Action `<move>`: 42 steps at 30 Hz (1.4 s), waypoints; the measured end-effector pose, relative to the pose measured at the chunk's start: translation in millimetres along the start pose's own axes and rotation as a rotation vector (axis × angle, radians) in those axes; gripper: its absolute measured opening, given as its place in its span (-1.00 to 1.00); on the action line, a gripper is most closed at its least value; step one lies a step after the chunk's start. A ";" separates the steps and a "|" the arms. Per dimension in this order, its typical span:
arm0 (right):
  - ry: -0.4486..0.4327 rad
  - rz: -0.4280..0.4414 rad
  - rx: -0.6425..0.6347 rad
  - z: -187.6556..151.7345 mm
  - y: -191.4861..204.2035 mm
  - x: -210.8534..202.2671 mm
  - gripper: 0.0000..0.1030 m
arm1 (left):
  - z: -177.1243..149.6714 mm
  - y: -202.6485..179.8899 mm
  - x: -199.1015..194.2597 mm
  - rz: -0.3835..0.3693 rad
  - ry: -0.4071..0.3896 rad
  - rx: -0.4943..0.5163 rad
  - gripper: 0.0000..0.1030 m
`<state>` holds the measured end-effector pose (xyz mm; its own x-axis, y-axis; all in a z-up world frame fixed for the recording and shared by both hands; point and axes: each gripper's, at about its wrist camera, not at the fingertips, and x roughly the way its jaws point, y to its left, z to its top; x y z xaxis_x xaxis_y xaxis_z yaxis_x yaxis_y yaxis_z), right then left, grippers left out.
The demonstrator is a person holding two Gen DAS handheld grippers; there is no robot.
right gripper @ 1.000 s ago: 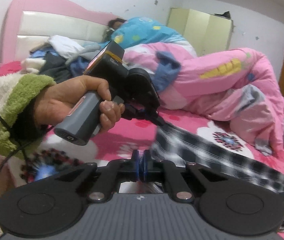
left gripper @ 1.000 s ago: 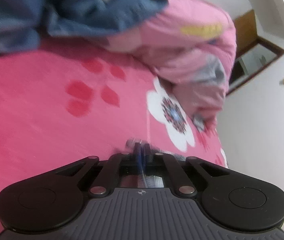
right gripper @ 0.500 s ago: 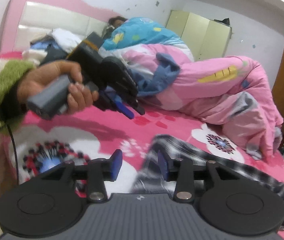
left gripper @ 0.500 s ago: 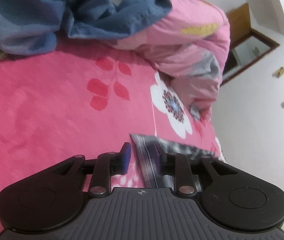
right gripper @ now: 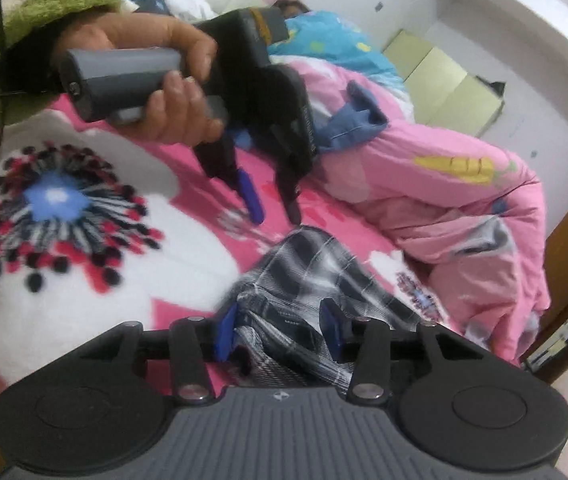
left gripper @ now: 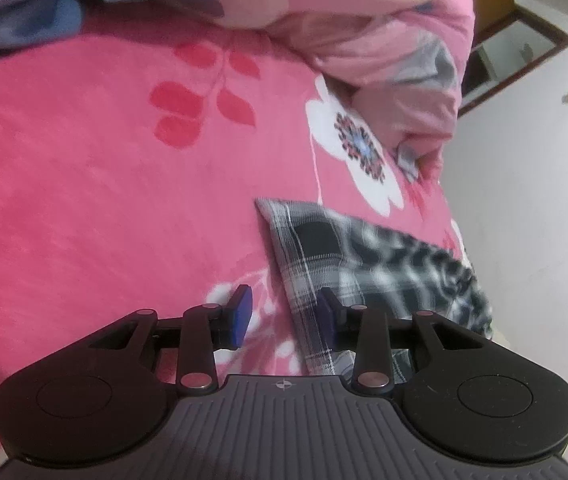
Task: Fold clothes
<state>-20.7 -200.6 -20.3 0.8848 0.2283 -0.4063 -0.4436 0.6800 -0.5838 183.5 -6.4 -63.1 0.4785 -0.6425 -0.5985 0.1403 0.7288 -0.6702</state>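
A black and white checked cloth (left gripper: 363, 248) flat on the bed (left gripper: 84, 180), near the foot end, close to the edge. Bed cover bright pink and fluffy, with big white flowers and red leaves.

Left gripper (left gripper: 284, 312) low over one corner of the checked cloth. Jaws spread apart, just now opening wider. Hem of the cloth under the gap and under one blue pad, lying loose. Nothing pinched. Seen from the right wrist camera: tips tilted down, just past the far corner of the cloth.

Left hand (right gripper: 172, 92) wrapped round the grey handle of that gripper. A fuzzy green cuff (right gripper: 56, 4) at the wrist, and a thin black wire beside it.

Right gripper (right gripper: 278, 330) low over the near end of the same cloth. Jaws spread here too, just now opening wider. Cloth bunched up a little between the two blue pads, not squeezed by them.

A puffy pink quilt (left gripper: 383, 40) heaped along the far side of the bed, with a yellow carrot picture on it. Well apart from the checked cloth. A blue garment (left gripper: 24, 8) crumpled up near the head end, partly on the quilt.

Farther back, someone lying under a light blue blanket (right gripper: 323, 36). A pale green cupboard (right gripper: 443, 80) by the white wall behind.
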 end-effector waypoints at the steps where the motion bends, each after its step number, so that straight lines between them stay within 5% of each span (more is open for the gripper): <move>1: -0.005 0.014 -0.026 -0.3 2.5 -0.6 -0.11 | -0.1 -0.2 1.9 0.003 0.004 0.003 -0.31; 5: -0.022 0.050 -0.154 -1.7 16.7 -11.5 -0.07 | 0.6 -0.6 5.6 0.002 0.012 0.012 -0.30; 15: -0.033 -0.002 -0.213 -10.8 8.9 7.0 -0.03 | 1.7 -6.0 9.6 0.019 0.022 0.034 -0.27; 17: -0.031 -0.002 -0.192 -9.2 8.9 14.4 -0.20 | 1.5 -6.3 10.2 0.016 0.023 0.034 -0.25; 19: -0.033 -0.017 -0.163 -8.3 7.9 18.6 -0.62 | 1.0 -7.0 11.7 0.011 0.025 0.029 -0.23; 22: -0.062 -0.090 -0.099 -7.7 2.2 14.1 -0.68 | 0.8 -9.7 14.9 -0.002 0.027 0.030 -0.16; 29: -0.090 -0.104 0.102 -6.2 -17.1 -0.9 -0.69 | 3.9 -17.0 41.3 -0.060 0.034 -0.035 -0.18; 34: -0.102 -0.100 0.173 -6.8 -20.6 -6.3 -0.70 | 6.0 -27.4 63.1 -0.045 0.016 -0.077 -0.80; 42: -0.118 -0.045 0.189 7.6 -30.8 -18.3 -0.73 | -0.5 -42.7 49.5 0.009 -0.097 -0.044 -0.92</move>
<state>-22.2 -220.4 10.5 0.9184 0.2677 -0.2913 -0.3789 0.8070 -0.4531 200.8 -69.4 -64.4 0.5617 -0.6088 -0.5603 0.0988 0.7217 -0.6851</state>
